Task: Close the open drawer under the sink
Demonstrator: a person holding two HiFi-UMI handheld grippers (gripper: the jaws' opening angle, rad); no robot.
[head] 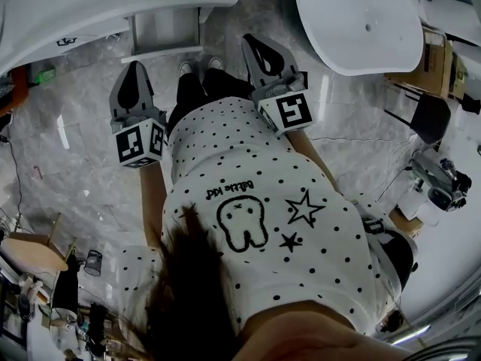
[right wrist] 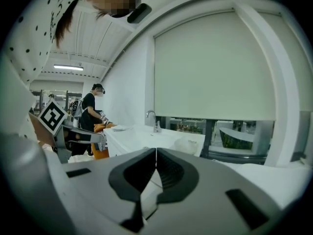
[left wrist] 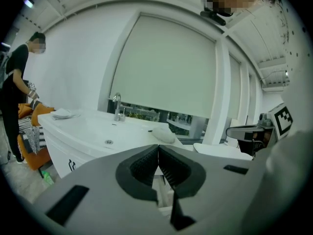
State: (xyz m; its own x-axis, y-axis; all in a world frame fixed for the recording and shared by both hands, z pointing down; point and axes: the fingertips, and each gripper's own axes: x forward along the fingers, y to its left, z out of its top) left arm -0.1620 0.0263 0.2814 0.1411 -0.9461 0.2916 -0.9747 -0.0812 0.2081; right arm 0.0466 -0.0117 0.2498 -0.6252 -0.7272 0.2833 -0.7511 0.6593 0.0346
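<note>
Both tongs clenched and empty, the drawer still standing out.
Head view: the boxy white open drawer point(head: 164, 32) juts from the glossy white sink cabinet point(head: 68, 6) over the grey marbled floor point(head: 83, 126), just ahead of the person's shoes point(head: 197, 67). The left tongs point(head: 136, 68) and right tongs point(head: 253, 42), grey plastic wedges, are near the drawer but apart from it. I'd worry that a narrow tip could skid off that slick front, or that an off-centre shove could skew the drawer on its runners. Left gripper view: the ribbed black pads point(left wrist: 144, 166) are pressed together on nothing. Beyond them lie the smooth white sink surface point(left wrist: 93, 126) and the curved chrome tap point(left wrist: 117, 106); I cannot pick out the drawer here. Right gripper view: these pads meet too, with nothing between them, and the same rounded, shiny sink surface and tap lie ahead.
</note>
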